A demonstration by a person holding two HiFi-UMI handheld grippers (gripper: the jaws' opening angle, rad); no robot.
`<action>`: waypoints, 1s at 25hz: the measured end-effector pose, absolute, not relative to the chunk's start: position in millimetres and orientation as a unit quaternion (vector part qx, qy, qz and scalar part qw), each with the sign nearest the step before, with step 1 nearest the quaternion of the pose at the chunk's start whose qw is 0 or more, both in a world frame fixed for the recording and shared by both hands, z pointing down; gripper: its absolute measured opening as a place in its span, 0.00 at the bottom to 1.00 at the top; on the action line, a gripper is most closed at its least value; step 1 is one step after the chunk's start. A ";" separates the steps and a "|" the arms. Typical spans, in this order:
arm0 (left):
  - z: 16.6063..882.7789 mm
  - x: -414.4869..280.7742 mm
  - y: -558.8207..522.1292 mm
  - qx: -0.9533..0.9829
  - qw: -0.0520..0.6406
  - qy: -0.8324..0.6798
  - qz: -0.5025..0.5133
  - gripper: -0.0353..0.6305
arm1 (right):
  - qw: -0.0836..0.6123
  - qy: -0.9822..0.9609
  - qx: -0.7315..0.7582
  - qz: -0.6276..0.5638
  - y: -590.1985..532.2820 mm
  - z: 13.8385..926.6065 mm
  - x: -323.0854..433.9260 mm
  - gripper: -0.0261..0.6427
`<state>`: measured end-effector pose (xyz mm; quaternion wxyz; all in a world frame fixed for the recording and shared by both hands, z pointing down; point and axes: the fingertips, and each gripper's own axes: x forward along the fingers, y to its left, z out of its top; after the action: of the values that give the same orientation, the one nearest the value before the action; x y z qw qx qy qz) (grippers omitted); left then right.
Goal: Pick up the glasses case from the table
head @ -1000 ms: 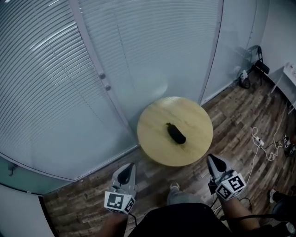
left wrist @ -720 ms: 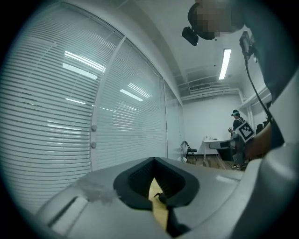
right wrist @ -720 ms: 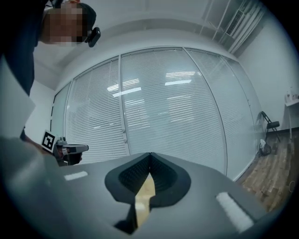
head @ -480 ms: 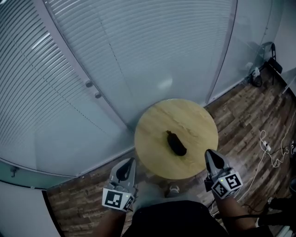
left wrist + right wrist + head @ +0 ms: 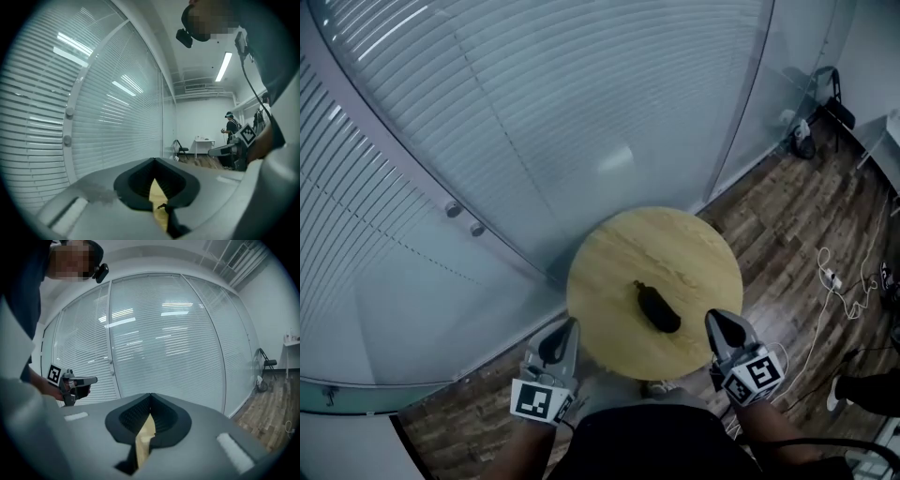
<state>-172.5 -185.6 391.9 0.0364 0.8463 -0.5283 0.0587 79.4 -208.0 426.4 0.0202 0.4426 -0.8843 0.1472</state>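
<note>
A black glasses case (image 5: pixel 657 308) lies near the middle of a round wooden table (image 5: pixel 609 272) in the head view. My left gripper (image 5: pixel 560 339) hangs off the table's near left edge, short of the case, with its jaws together and nothing in them. My right gripper (image 5: pixel 721 327) is at the near right edge, to the right of the case, also shut and empty. In the left gripper view the left gripper (image 5: pixel 153 160) shows only a sliver of tabletop (image 5: pixel 157 193) between its closed fingers. The right gripper view shows the same past the right gripper (image 5: pixel 150 395).
A curved glass wall with white blinds (image 5: pixel 544 112) and door knobs (image 5: pixel 464 218) stands just behind the table. White cables (image 5: pixel 844 291) lie on the wood floor at right, and a folding chair (image 5: pixel 827 92) stands far right. Another person (image 5: pixel 231 127) stands across the room.
Both grippers have moved forward toward the table. The table and case sit closer and lower in the head view, and the right gripper tip has reached the table's near edge.
</note>
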 end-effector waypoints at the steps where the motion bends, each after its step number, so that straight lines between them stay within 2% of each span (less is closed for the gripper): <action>1: 396.5 -175.9 -196.6 0.851 0.039 -0.521 0.058 0.06 | 0.028 -0.882 0.447 0.145 -213.4 430.9 74.1 0.05; 11: 442.7 -187.9 -253.8 0.873 0.065 -0.478 0.077 0.06 | 0.103 -0.863 0.474 0.141 -246.4 478.4 45.6 0.05; 13: 453.3 -192.8 -259.3 0.869 0.067 -0.483 0.086 0.06 | 0.127 -0.868 0.460 0.140 -249.6 499.5 41.5 0.26; 15: 466.7 -188.3 -264.4 0.868 0.071 -0.481 0.100 0.06 | 0.144 -0.869 0.451 0.139 -252.4 516.6 45.6 0.35; 19: 487.0 -175.8 -280.2 0.868 0.069 -0.478 0.119 0.06 | 0.171 -0.868 0.446 0.134 -263.0 536.0 46.5 0.45; 25: 494.1 -142.0 -305.1 0.868 0.090 -0.476 0.106 0.06 | 0.186 -0.865 0.435 0.166 -269.2 580.7 51.7 0.51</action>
<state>-142.0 -305.1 494.1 0.0905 0.8683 -0.4760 0.1064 51.7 -269.2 580.7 0.1857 0.4348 -0.8653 0.1662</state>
